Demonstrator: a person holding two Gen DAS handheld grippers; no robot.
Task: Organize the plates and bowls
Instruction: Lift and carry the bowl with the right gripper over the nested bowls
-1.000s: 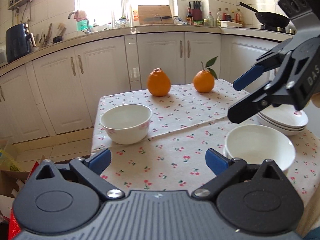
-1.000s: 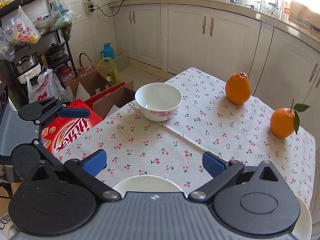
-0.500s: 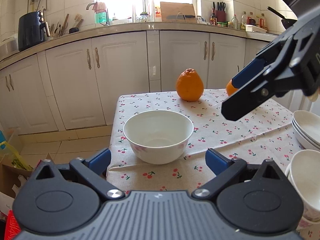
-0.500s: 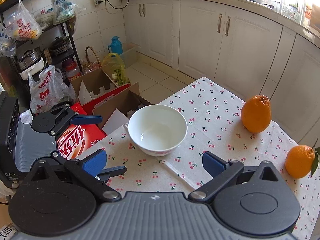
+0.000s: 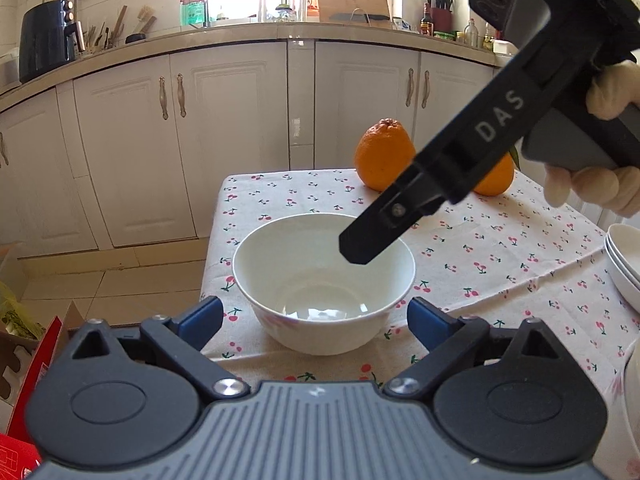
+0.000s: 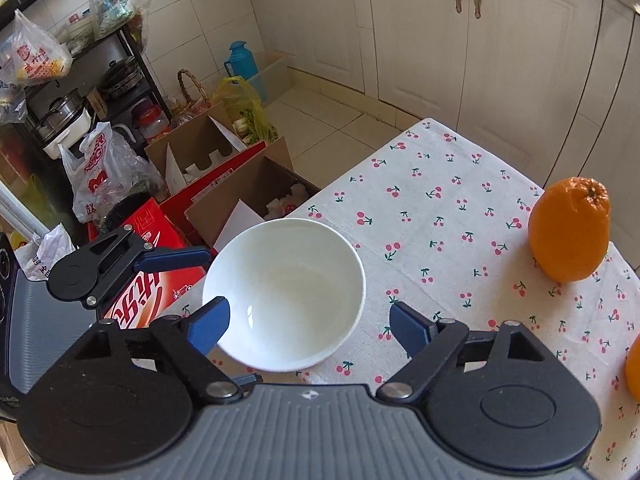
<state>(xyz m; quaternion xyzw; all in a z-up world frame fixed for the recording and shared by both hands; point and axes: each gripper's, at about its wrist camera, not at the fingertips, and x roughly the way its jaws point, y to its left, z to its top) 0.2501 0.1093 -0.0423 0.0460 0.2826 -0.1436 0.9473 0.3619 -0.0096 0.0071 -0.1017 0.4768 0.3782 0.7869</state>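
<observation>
- The white bowl (image 5: 324, 280) sits right near the corner of the table (image 5: 500, 248), on the cherry-print cloth, close to the edge over the floor. Any sideways shove there and I'd guess it goes off onto the cardboard boxes (image 6: 240, 184) below.
- Left gripper (image 5: 316, 318) is spread wide, holding nothing, fingers either side of the bowl's near wall but not touching. Smooth curved ceramic, so a low pinch might just squirt it forward.
- Right gripper (image 6: 308, 320) is also wide open and empty, hanging over the bowl from above. Both tools crowding one bowl looks like a collision risk.
- The plate stack (image 5: 624, 264) waits at the table's right edge, well apart.
- Two oranges (image 5: 384, 160) sit behind the bowl and could roll if the cloth gets dragged.
</observation>
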